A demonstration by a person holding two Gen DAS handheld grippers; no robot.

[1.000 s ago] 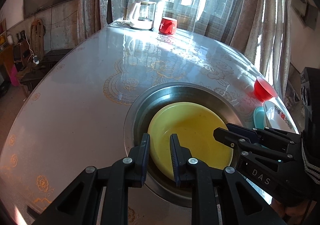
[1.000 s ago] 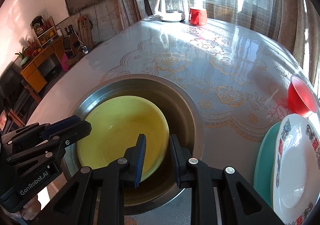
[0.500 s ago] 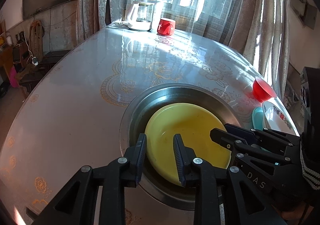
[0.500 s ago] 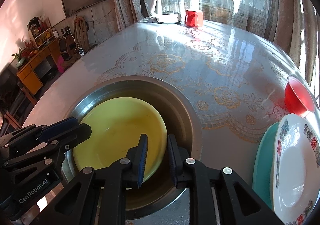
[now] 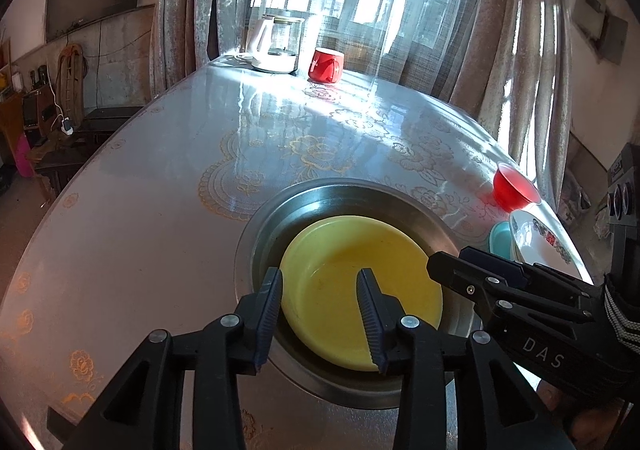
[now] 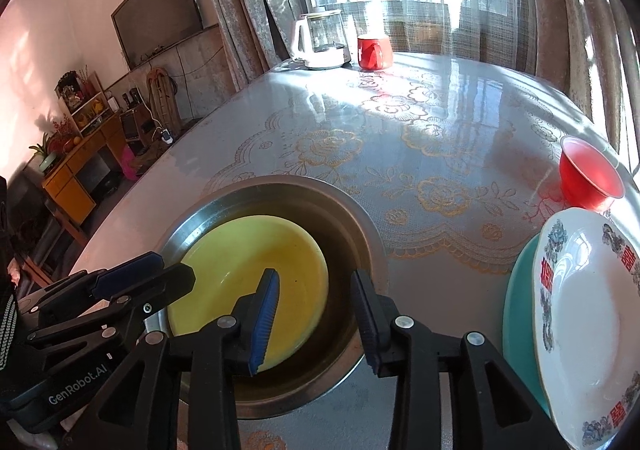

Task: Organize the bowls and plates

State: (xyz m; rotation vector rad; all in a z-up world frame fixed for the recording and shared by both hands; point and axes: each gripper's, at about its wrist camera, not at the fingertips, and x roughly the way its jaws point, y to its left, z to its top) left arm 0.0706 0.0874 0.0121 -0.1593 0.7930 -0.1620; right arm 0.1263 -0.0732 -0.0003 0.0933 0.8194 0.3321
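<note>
while both claws hang over the steel basin, the scene reads so:
left claw [image 5: 320, 314]: its jaws have just been opening and now stand apart; the near rim of the yellow bowl sits between them, and the pads do not seem to press on it.
right claw [image 6: 316, 314]: its jaws have just been opening and now stand apart; the blue left pad hangs over the yellow bowl's right edge, the black right pad over the basin's wall, neither seeming to press on anything.
yellow bowl [image 5: 360, 290]: lies upright inside the steel basin, nearer the basin's left and near side, empty.
steel basin [image 5: 344, 193]: round and shallow, sunk into or resting on the counter; which of the two cannot be told.
counter [image 5: 160, 177]: glossy, with a lace flower cloth under a clear cover, sunlit at the far end.
white plate [image 6: 588, 322]: flower and red-character border, stacked on a teal plate [image 6: 516, 310], just right of the basin.
red bowl [image 6: 588, 173]: upright, just beyond the white plate, apart from it.
red mug [image 6: 374, 53]: at the counter's far end, beside a glass kettle [image 6: 322, 41].
window side: barred window with sheer curtains behind the kettle.
</note>
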